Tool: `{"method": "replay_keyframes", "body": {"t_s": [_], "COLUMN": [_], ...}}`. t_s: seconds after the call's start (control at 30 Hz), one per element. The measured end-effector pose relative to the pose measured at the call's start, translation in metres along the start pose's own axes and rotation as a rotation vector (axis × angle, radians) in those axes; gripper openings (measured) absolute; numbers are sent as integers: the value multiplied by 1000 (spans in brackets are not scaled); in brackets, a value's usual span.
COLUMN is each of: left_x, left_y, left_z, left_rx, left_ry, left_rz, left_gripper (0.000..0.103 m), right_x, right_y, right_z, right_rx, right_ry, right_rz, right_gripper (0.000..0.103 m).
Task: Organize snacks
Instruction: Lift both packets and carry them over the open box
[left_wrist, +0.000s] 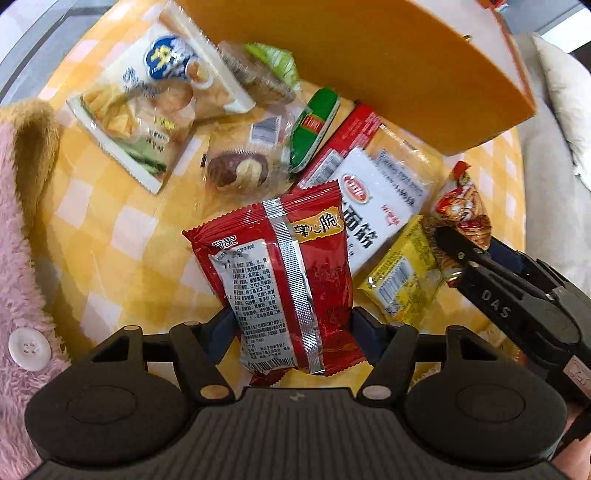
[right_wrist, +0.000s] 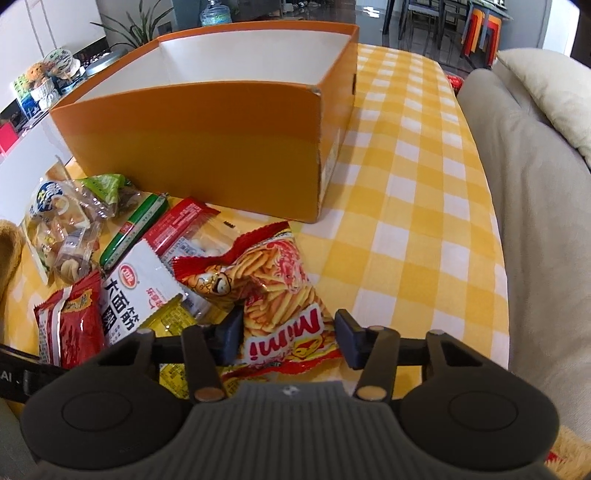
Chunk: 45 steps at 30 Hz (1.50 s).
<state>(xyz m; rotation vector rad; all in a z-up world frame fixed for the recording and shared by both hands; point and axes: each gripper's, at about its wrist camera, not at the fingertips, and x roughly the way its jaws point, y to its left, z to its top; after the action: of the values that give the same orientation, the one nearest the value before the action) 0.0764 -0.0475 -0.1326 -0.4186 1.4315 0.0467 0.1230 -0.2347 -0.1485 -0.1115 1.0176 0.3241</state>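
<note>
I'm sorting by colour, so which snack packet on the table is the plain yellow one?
The small yellow packet, lying beside the white packet and just ahead of the right gripper. The others are red, green, white or clear.

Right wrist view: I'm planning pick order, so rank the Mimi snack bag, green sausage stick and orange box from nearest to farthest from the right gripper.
1. Mimi snack bag, between the right gripper's fingers.
2. Green sausage stick, ahead and left.
3. Orange box, behind the pile.
</note>
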Motion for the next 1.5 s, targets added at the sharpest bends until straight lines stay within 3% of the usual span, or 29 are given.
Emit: {"method": "replay_keyframes", "body": {"t_s": [0.3,0.47,0.63,0.93,1.23,1.4,1.5], "left_x": [-43,-67,-94,-145,-175,-175,-165], "left_y": [6,7,9,6,-21,-35,-42], "left_z": [-2,-1,5,41,94,124,147], "left_rx": [81,125,203,316,430,491,514], "left_ry": [-134,-212,-300,-442,-551,-554,-512], "left_rz": [-63,-134,-146,-109,-40,17,49], "left_gripper": [76,75,75,75,75,75,75], "right_x": [-31,-56,-85,-128,-126,-112,-95], "right_y": [15,21,34,58,70,75,72], "right_z": [2,10,17,53,114,144,160], "right_rx": [-35,31,111,146,141,139,146], "right_ry": [-87,-118,-138,-248,-289,-284,-248], "right_rz": [-77,-57,-48,-16,17,4,-6], "right_gripper": [45,44,43,42,42,42,42]}}
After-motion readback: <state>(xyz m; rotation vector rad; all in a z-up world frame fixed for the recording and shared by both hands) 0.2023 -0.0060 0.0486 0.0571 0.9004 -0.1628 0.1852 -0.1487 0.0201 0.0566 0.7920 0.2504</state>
